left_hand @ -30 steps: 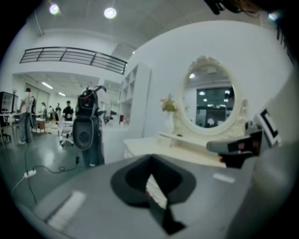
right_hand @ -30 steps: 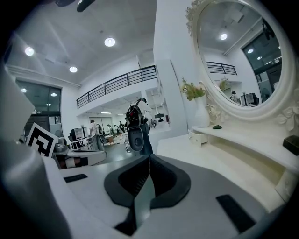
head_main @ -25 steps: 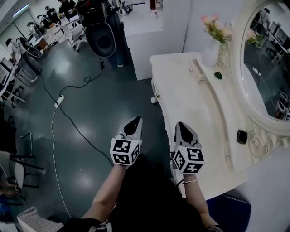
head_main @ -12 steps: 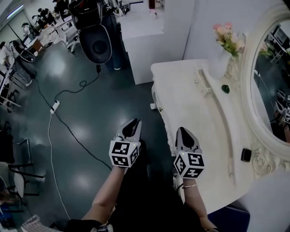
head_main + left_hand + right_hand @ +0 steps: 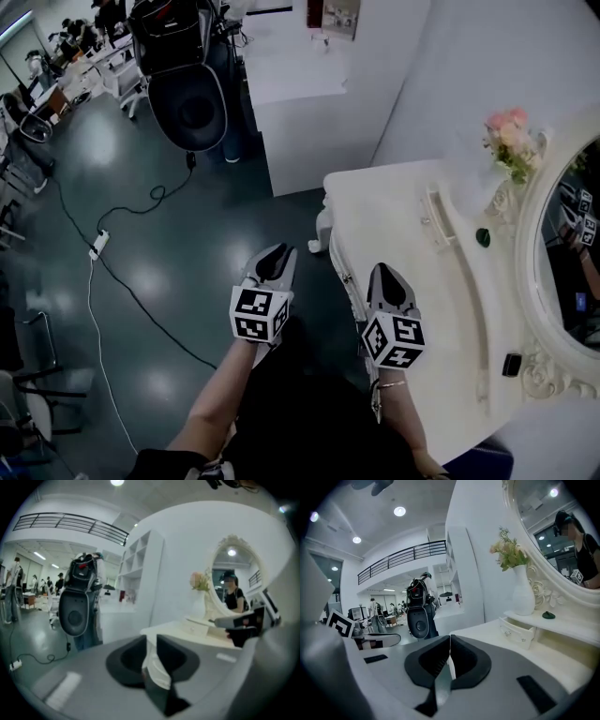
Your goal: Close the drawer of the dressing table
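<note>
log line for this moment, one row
drawer: open, untouched | left tool: opening, empty | right tool: shut, empty

The bench point(image 5: 403, 234) is painted white, smooth with a soft sheen, and its carved mirror frame point(image 5: 539, 373) has the same finish. The small drawer point(image 5: 519, 631) carries tiny metal-looking knobs. The mirror point(image 5: 572, 262) glass is glossy. The vase point(image 5: 523, 595) looks like glazed white ceramic. The dark floor point(image 5: 169, 281) is polished and reflects the lights.
</note>
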### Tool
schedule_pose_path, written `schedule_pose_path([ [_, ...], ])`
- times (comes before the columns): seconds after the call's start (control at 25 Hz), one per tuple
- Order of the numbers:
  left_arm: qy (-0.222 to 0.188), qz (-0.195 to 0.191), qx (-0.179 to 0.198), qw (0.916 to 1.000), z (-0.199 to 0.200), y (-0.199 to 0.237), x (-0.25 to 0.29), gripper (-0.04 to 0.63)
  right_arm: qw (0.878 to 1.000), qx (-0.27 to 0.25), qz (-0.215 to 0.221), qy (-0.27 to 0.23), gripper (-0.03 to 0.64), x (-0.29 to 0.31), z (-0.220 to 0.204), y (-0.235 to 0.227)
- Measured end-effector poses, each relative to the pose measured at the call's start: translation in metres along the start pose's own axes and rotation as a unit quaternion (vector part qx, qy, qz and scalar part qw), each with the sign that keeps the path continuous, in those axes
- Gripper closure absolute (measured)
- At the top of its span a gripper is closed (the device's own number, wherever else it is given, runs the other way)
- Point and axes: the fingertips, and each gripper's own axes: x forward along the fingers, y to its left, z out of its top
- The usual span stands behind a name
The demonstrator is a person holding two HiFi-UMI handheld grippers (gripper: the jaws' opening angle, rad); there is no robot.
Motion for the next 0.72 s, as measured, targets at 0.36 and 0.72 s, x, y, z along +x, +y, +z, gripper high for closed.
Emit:
schedule_pose_path([
  [0.36, 0.016, -0.079, 0.024, 0.9965, 0.019, 0.016, 0.052, 0.506, 0.998, 0.023, -0.062, -0.001, 0.614, 0.032, 0.013, -0.003],
  [0.72, 0.040, -0.176, 0.058, 0.9818, 0.021, -0.044, 0.115, 0.480, 0.986, 0.060, -0.155, -0.004, 0.614, 0.019, 0.008, -0.061],
])
